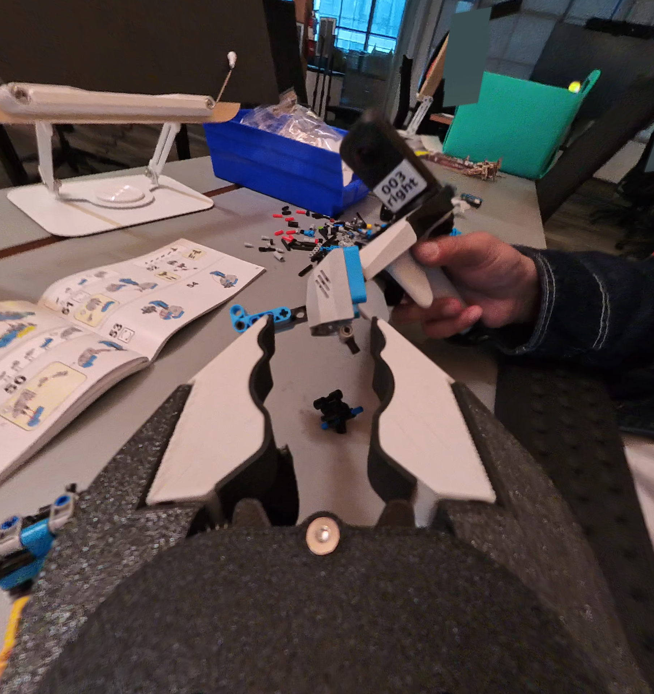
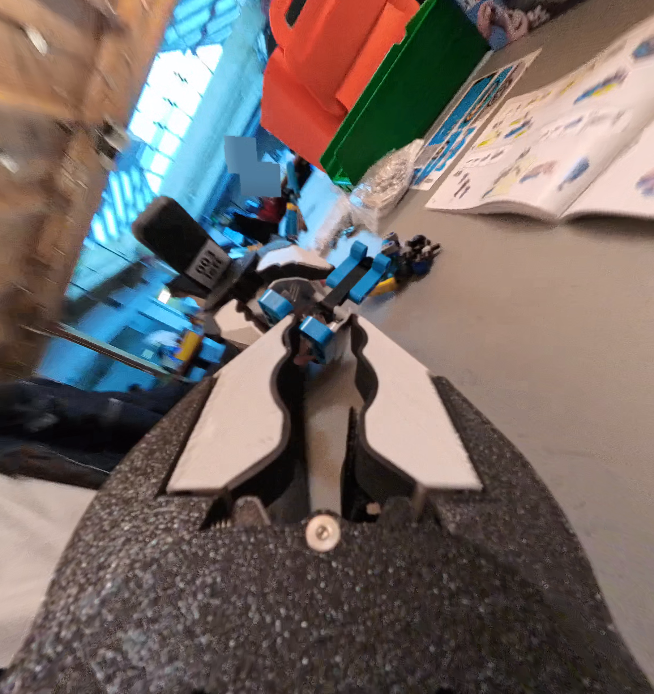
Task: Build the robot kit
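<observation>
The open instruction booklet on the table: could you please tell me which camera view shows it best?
The left wrist view: the instruction booklet lies there open and sharp, both pages showing, left of the left gripper. The right wrist view catches it only blurred and tilted at the upper right edge.

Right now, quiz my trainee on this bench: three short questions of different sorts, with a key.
1. True or false: the left gripper is shut on the small black-and-blue piece.
2. The right gripper holds: A a booklet; B a grey-and-blue brick model; C a bin.
3. Fill in: in the left wrist view, the open instruction booklet lies to the gripper's ___.
Key: 1 false, it is open; 2 B; 3 left.
</observation>
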A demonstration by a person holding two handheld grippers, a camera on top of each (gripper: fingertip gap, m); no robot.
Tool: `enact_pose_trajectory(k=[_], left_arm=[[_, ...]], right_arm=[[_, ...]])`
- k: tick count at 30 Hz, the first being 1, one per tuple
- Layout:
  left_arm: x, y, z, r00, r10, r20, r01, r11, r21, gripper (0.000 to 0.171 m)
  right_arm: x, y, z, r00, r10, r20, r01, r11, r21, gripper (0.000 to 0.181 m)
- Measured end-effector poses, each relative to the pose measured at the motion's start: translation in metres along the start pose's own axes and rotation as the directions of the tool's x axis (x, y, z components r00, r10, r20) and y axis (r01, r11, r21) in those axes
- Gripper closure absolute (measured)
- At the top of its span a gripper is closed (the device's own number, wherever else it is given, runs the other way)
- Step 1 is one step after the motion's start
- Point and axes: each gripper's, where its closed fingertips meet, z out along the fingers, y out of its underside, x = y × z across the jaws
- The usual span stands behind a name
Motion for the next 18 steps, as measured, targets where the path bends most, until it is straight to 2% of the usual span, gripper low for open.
enact_pose_trajectory(k=[2, 4, 5, 8, 12, 16, 18], left_arm=[[-0.002, 0.000, 0.002, 0.996, -0.084, -0.005, 0.084, 0.996, -0.002, 0.119], [-0.007, 0.002, 0.005, 0.990, -0.133, 0.039, 0.134, 0.991, -0.004, 0.120], [-0.007, 0.004, 0.006, 0.989, -0.139, 0.053, 0.140, 0.990, -0.011, 0.115], [-0.015, 0.011, 0.010, 0.973, -0.182, 0.143, 0.187, 0.982, -0.019, 0.121], [-0.007, 0.015, 0.020, 0.963, -0.240, 0.125, 0.245, 0.969, -0.023, 0.123], [-0.010, 0.012, 0.019, 0.965, -0.216, 0.147, 0.219, 0.976, -0.004, 0.147], [-0.010, 0.008, 0.017, 0.965, -0.220, 0.141, 0.220, 0.975, 0.019, 0.148]], right_arm=[[0.005, 0.003, 0.001, 0.998, 0.064, 0.013, -0.064, 0.998, 0.004, 0.156], [0.009, 0.004, 0.003, 0.998, 0.052, -0.028, -0.052, 0.999, 0.012, 0.155], [0.012, 0.001, 0.004, 0.997, 0.052, -0.056, -0.050, 0.998, 0.035, 0.156], [0.018, -0.005, 0.002, 0.993, 0.078, -0.086, -0.070, 0.993, 0.095, 0.157], [0.018, -0.005, 0.003, 0.988, 0.147, -0.050, -0.140, 0.982, 0.127, 0.157], [0.014, -0.004, 0.004, 0.987, 0.157, -0.024, -0.153, 0.981, 0.118, 0.158], [0.011, -0.003, 0.005, 0.983, 0.186, 0.010, -0.186, 0.977, 0.107, 0.158]])
